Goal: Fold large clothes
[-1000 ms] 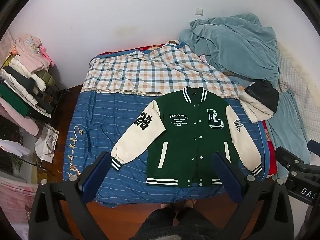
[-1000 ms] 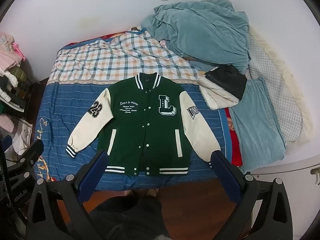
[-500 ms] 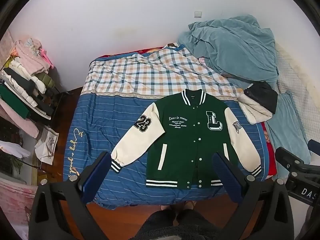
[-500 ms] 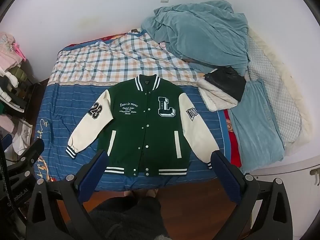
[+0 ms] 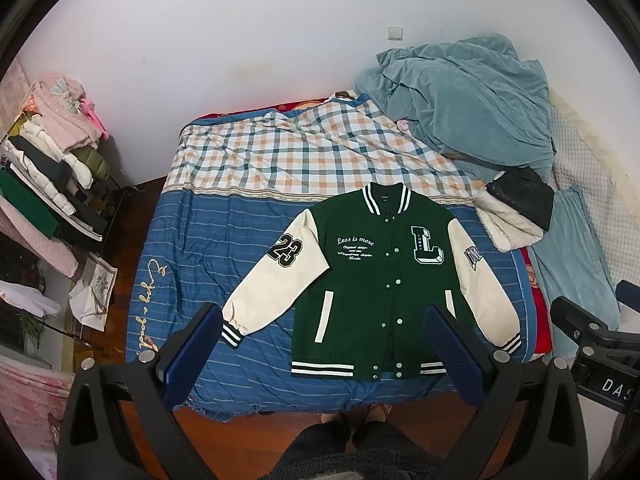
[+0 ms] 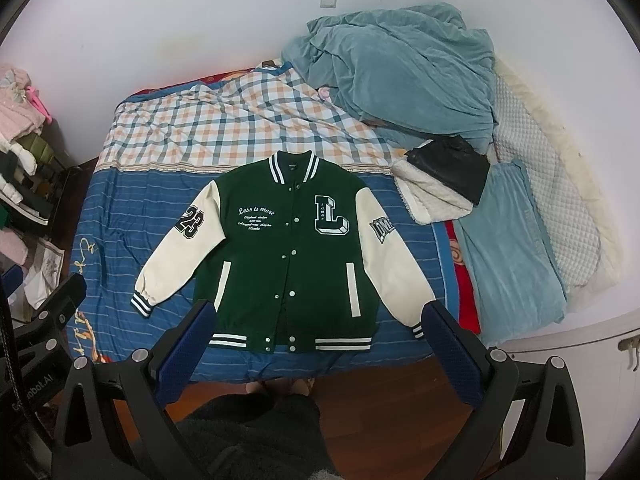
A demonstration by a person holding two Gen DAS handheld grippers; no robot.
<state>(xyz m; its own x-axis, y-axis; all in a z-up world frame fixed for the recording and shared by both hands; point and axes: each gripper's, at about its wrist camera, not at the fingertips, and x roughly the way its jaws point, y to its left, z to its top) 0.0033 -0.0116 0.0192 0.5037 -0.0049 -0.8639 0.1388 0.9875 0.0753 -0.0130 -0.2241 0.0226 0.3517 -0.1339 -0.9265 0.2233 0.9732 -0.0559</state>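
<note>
the green varsity jacket (image 5: 384,280) lies flat, front up, collar away from me, near the foot edge of the bed (image 5: 192,264). both my left gripper (image 5: 324,340) and right gripper (image 6: 320,336) hover above it, fingers spread wide, holding nothing. i'd judge the sleeves come first: pinch each cuff cleanly, single layer, and fold it across the chest without dragging the body.

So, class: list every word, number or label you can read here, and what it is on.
"Less is more": varsity jacket chest; smaller script beneath is unreadable.
"L": chest patch.
"23": sleeve patch.
"DAS", cut off: right gripper.
Other sleeve patch, blue bedsheet script: unreadable.
</note>
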